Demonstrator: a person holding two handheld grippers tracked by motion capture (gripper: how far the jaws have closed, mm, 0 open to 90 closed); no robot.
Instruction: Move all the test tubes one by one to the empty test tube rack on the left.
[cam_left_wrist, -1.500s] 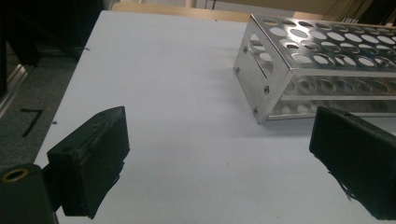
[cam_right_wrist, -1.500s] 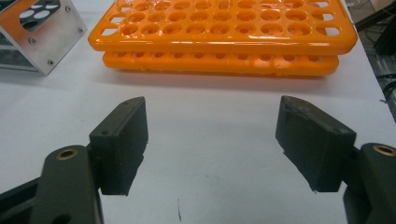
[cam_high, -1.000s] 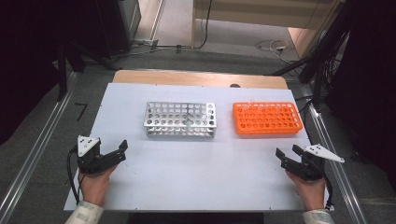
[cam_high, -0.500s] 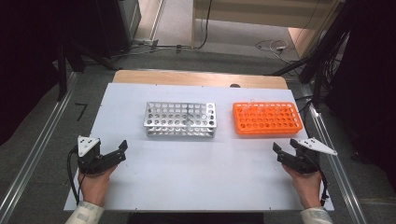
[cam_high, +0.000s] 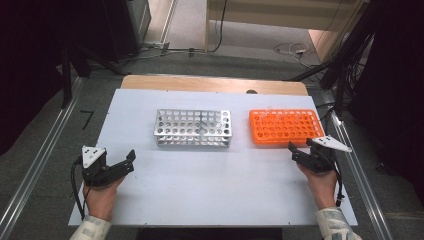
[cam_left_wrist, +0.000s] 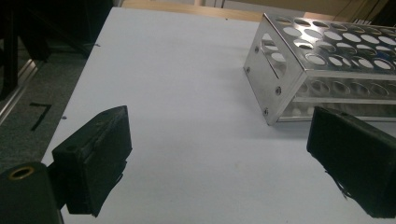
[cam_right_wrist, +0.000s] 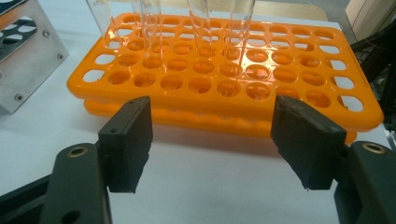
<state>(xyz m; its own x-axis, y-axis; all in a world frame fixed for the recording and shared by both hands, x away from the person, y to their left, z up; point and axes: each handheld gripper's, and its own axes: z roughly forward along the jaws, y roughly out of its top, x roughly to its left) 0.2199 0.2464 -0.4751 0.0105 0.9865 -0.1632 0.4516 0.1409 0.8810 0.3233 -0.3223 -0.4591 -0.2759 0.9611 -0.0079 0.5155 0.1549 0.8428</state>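
An orange tube rack (cam_high: 285, 127) lies at the right of the white board, with several clear glass tubes (cam_right_wrist: 150, 28) standing in its far rows. A silver metal rack (cam_high: 192, 127) sits at the middle. My right gripper (cam_high: 295, 153) hovers just in front of the orange rack (cam_right_wrist: 233, 79). It is open, and its jaws have just been closing a little with nothing between them (cam_right_wrist: 212, 140). My left gripper (cam_high: 129, 162) rests low near the board's front left, open and empty (cam_left_wrist: 219, 154). It points toward the near left corner of the metal rack (cam_left_wrist: 327, 60).
The white board (cam_high: 200, 200) lies on a wooden table whose edge shows at the back (cam_high: 210, 82). Metal rails run along both sides on the floor (cam_high: 40, 165). Cables lie on the floor beyond the table (cam_high: 290, 50).
My right gripper has moved forward and left, up to the front edge of the orange rack. The left gripper has stayed where it was.
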